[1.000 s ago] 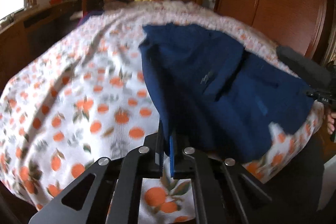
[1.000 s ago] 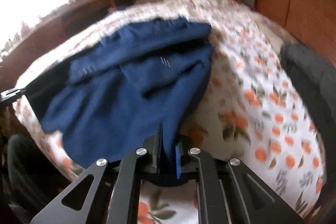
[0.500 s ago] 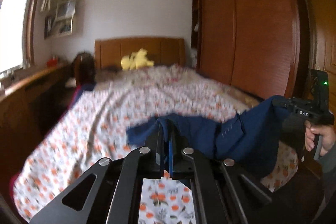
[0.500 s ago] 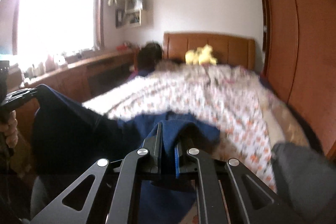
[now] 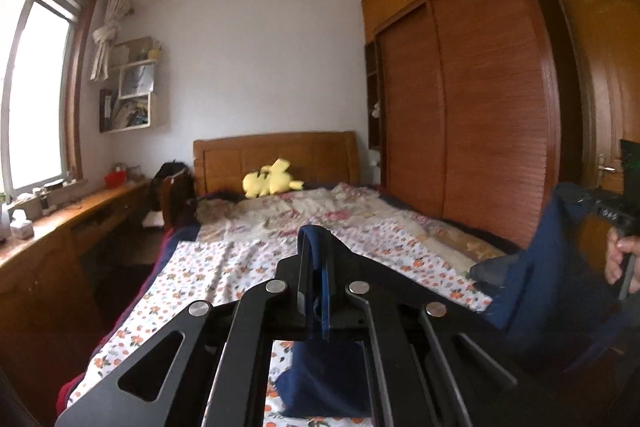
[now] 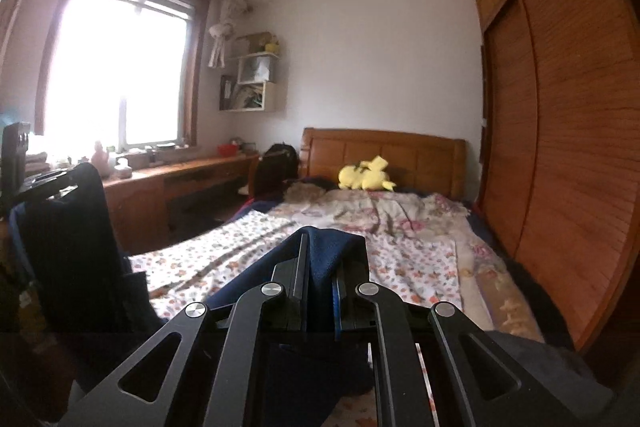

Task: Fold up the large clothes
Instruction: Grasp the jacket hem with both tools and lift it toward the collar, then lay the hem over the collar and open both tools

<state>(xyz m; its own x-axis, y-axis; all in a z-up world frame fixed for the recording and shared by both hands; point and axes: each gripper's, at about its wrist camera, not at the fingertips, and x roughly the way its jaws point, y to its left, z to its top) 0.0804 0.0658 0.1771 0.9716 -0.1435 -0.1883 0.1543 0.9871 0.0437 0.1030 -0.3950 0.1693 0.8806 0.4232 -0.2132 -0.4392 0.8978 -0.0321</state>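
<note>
A large navy blue garment (image 5: 556,267) hangs in the air above the foot of the bed, stretched between both grippers. My left gripper (image 5: 316,247) is shut on one edge of it, with cloth folded over the fingertips. In the right wrist view my right gripper (image 6: 324,251) is shut on the navy garment (image 6: 320,259) too, a thicker fold bunched between its fingers. Each view shows the other gripper at its side edge, with the cloth draping down from it (image 6: 68,235). A hand (image 5: 620,259) holds the far gripper in the left wrist view.
The bed (image 5: 224,267) with a floral orange-print sheet lies below and ahead, a yellow plush toy (image 5: 272,181) by the wooden headboard. A wooden desk (image 5: 60,227) runs along the window on the left. A tall wooden wardrobe (image 5: 472,107) stands on the right. A dark grey cloth (image 6: 532,355) lies at the near right.
Both grippers have risen high and tilted up toward level, lifting the navy garment off the bed; it lay spread on the sheet before and now hangs between them.
</note>
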